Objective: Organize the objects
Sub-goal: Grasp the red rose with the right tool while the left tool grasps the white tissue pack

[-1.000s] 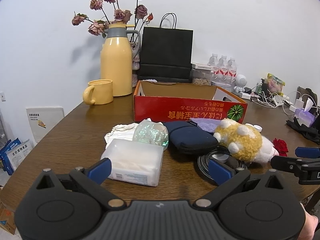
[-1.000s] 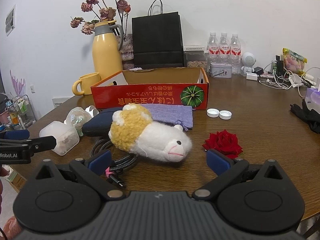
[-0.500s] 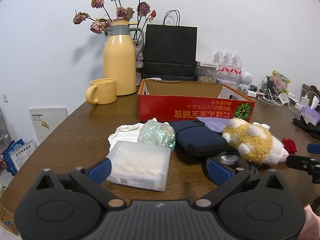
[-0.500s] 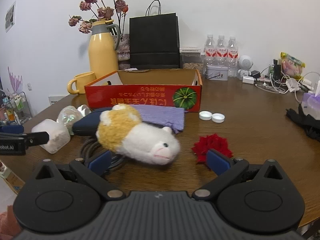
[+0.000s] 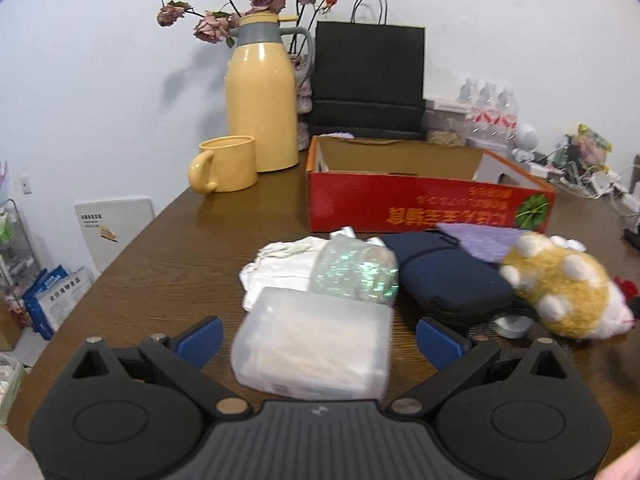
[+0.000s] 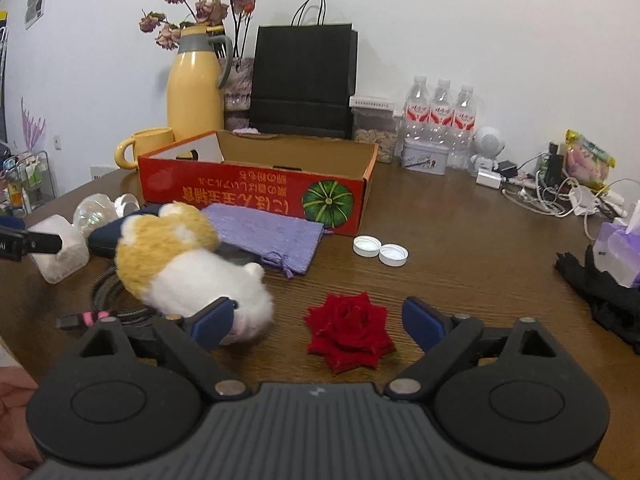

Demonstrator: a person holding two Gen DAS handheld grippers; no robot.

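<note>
Left side first: the left hand-held gripper [image 5: 318, 338] is spread wide, and a clear plastic box [image 5: 316, 350] of pale contents sits between its blue pads without either pad pressing on it. The box lies flat on the tabletop [image 5: 168, 264], its long side running across the view. Just behind it, a crumpled iridescent wrapper [image 5: 354, 270] on a white cloth [image 5: 280, 264], then a navy zip case [image 5: 444, 272] angled away to the right.

Moving right, the plush toy [image 6: 188, 264]: yellow woolly back, white body, lying on its side, long axis slanting from upper left down to its pink snout by the right gripper's left pad. That pad overlaps the snout; whether it touches, I cannot tell. A purple drawstring pouch [image 6: 268, 236] lies flat behind it, against the red cardboard box [image 6: 256, 188], which is open on top.

Now the right hand-held gripper [image 6: 316, 320]: jaws closing from near their widest, with the red fabric rose [image 6: 348, 330] between them, bloom facing up, touched by neither pad.

The right view alone shows two white bottle caps [image 6: 380, 250] side by side, plus a braided cable [image 6: 108, 300] under the plush. The left view alone shows a small silver disc [image 5: 510, 325] beside the case.
</note>
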